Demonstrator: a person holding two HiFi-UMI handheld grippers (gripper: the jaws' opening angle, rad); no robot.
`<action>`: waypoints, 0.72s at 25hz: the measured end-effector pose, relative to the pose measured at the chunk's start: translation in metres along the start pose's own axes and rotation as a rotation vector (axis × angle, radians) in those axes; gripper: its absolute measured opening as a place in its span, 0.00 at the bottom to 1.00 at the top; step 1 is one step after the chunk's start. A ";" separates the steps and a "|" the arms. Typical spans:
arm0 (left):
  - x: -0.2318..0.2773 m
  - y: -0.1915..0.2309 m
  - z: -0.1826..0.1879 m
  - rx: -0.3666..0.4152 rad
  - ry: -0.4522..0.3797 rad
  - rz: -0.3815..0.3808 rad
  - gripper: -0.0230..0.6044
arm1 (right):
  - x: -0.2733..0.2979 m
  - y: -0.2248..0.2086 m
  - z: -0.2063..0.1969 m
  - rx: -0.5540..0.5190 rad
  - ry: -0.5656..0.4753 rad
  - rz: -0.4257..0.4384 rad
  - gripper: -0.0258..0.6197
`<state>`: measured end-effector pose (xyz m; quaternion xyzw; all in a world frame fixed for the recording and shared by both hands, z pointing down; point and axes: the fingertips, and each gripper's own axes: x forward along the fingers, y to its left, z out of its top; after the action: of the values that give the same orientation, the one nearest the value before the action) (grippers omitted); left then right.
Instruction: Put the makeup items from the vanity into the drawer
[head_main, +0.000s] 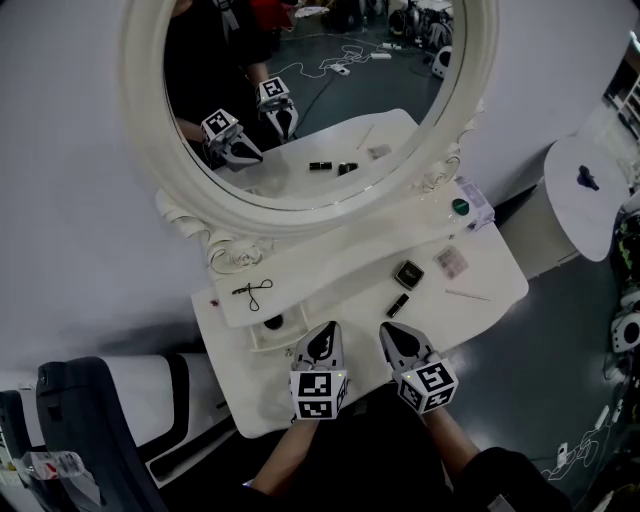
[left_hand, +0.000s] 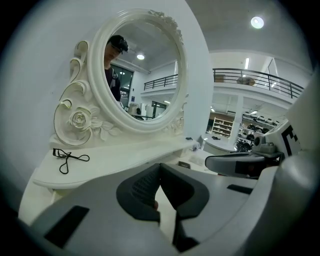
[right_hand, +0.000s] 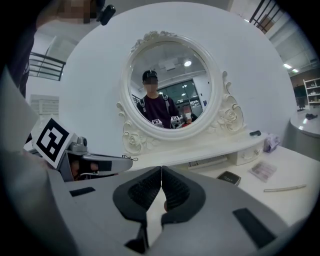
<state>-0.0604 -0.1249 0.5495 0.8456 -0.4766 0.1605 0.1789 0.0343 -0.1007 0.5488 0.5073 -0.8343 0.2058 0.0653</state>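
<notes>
On the white vanity top (head_main: 330, 300) lie a black square compact (head_main: 408, 274), a black lipstick tube (head_main: 398, 305), a pale palette (head_main: 451, 262) and a thin stick (head_main: 468, 295). A black eyelash curler (head_main: 253, 292) rests on the raised shelf. My left gripper (head_main: 325, 340) and right gripper (head_main: 392, 335) hover side by side over the vanity's front edge, both shut with nothing between the jaws. The right gripper view shows the compact (right_hand: 229, 177), palette (right_hand: 262, 170) and stick (right_hand: 285, 188) to the right of my right gripper (right_hand: 162, 170). The curler (left_hand: 67, 159) shows left of my left gripper (left_hand: 160, 167).
A large oval mirror (head_main: 310, 100) in an ornate frame rises behind the shelf. Small shelf drawers have a dark knob (head_main: 273, 322) at left and another drawer front (right_hand: 247, 155) at right. A green-capped item (head_main: 460, 207) sits at the shelf's right end. A black-and-white chair (head_main: 110, 420) stands lower left.
</notes>
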 end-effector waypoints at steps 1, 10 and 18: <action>0.004 -0.002 -0.001 -0.005 0.004 0.001 0.06 | 0.001 -0.005 -0.002 -0.008 0.014 0.002 0.08; 0.032 -0.018 -0.009 -0.046 0.030 0.042 0.06 | 0.007 -0.034 -0.013 -0.130 0.125 0.097 0.08; 0.048 -0.026 -0.017 -0.068 0.048 0.081 0.06 | 0.015 -0.053 -0.034 -0.423 0.297 0.261 0.08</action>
<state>-0.0162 -0.1404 0.5817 0.8150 -0.5113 0.1713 0.2122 0.0705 -0.1203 0.5989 0.3351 -0.8982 0.1061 0.2642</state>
